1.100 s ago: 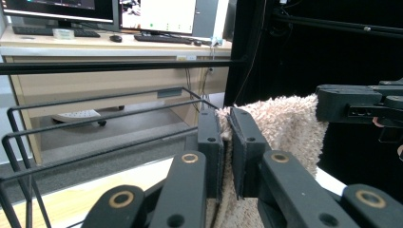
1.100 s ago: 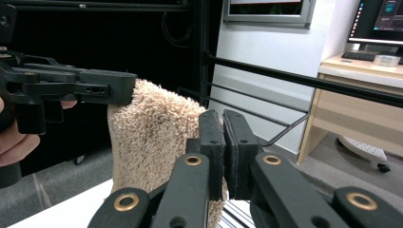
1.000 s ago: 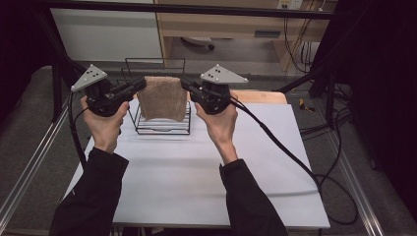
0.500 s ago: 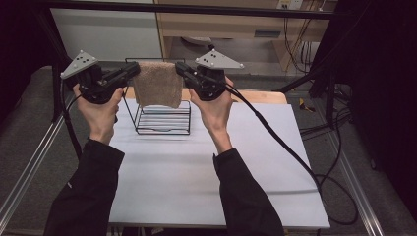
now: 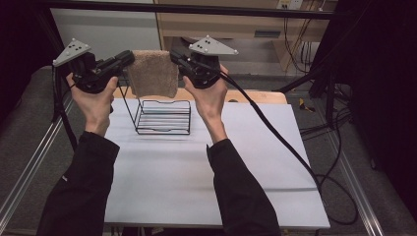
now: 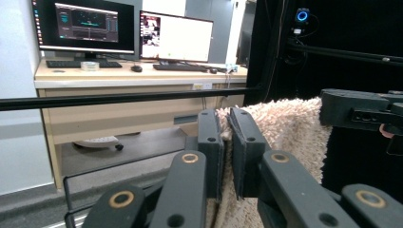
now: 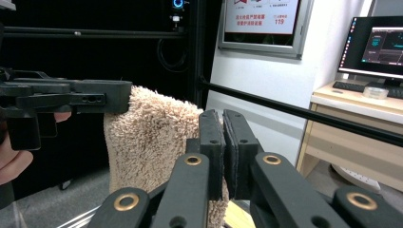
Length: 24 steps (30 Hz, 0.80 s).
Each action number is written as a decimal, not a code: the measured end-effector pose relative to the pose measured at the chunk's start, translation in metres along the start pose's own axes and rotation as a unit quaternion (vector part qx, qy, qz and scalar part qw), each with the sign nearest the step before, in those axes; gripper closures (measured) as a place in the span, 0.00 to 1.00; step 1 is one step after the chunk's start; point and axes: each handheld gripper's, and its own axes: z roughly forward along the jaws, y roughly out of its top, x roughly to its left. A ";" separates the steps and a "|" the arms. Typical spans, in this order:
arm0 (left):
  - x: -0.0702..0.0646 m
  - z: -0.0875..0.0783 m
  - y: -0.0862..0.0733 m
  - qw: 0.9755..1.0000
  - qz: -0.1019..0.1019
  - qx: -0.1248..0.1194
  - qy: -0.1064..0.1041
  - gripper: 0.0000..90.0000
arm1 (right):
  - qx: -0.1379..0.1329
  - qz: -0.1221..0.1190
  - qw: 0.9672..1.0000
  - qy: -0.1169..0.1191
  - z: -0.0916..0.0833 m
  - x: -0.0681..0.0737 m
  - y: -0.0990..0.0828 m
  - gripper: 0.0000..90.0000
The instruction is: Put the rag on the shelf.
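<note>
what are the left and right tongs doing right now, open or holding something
Left tongs: shut on one upper corner of the beige fluffy towel.
Right tongs: shut on the towel's other upper corner.

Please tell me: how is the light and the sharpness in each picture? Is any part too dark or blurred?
High view: white table bright, its surroundings nearly black, beige towel slightly soft. Left gripper view: monitors glow, right side dark, left claw sharp. Right gripper view: left half dark, red-and-white sign is bright, right claw sharp.
</note>
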 end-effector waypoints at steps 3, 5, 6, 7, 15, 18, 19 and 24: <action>0.002 0.001 0.005 1.000 -0.001 -0.002 0.003 0.93 | -0.002 -0.001 1.000 -0.002 0.004 0.000 0.004 0.97; 0.004 0.001 0.008 1.000 -0.001 -0.003 0.006 0.93 | -0.005 -0.001 1.000 -0.002 0.007 0.000 0.006 0.97; 0.006 0.002 0.009 1.000 -0.003 -0.004 0.006 0.93 | -0.005 -0.001 1.000 -0.003 0.009 -0.001 0.007 0.97; 0.007 0.002 0.010 1.000 -0.003 -0.004 0.006 0.93 | -0.005 0.000 1.000 -0.004 0.010 -0.001 0.009 0.97; 0.014 0.012 0.020 1.000 0.000 -0.008 0.014 0.93 | -0.011 -0.005 1.000 -0.009 0.022 -0.006 0.016 0.97; 0.018 0.017 0.023 1.000 -0.006 -0.007 0.014 0.93 | -0.012 -0.003 1.000 -0.011 0.027 -0.010 0.018 0.97; 0.020 0.019 0.024 1.000 -0.008 -0.008 0.012 0.93 | -0.012 -0.001 1.000 -0.012 0.029 -0.011 0.018 0.97; 0.023 0.031 0.026 1.000 -0.008 -0.002 0.016 0.93 | -0.007 0.000 1.000 -0.020 0.037 -0.020 0.018 0.97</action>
